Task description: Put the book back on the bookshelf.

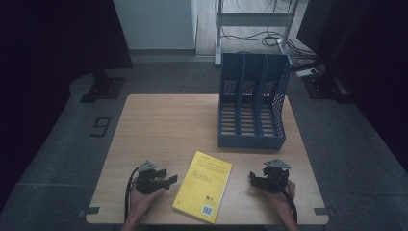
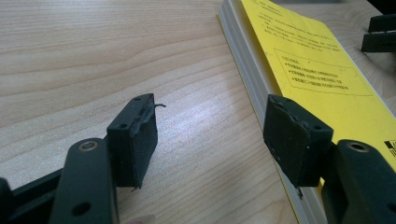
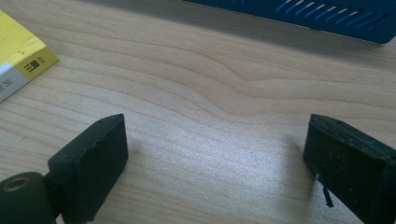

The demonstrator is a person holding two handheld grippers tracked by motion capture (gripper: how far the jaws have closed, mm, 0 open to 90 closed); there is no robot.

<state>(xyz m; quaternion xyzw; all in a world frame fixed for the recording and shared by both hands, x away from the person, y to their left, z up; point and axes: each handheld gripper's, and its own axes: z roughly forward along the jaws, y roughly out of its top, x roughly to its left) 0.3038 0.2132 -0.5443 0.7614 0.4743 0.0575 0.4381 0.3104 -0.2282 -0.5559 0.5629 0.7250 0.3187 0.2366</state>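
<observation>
A yellow book (image 1: pixel 203 186) lies flat near the table's front edge, between my two hands. My left gripper (image 1: pixel 168 181) rests on the table just left of it, jaws open and empty; in the left gripper view (image 2: pixel 210 140) the book's page edge (image 2: pixel 252 79) runs beside the right-hand jaw. My right gripper (image 1: pixel 252 179) sits right of the book, also open, with bare wood between its jaws (image 3: pixel 215 158). A corner of the book (image 3: pixel 23 63) shows at that view's left.
A blue three-slot file holder (image 1: pixel 252 103) stands at the table's (image 1: pixel 163 125) far right; its base (image 3: pixel 317 14) shows in the right gripper view. Bare wood spreads over the left and middle. The floor beyond holds cables and stand feet.
</observation>
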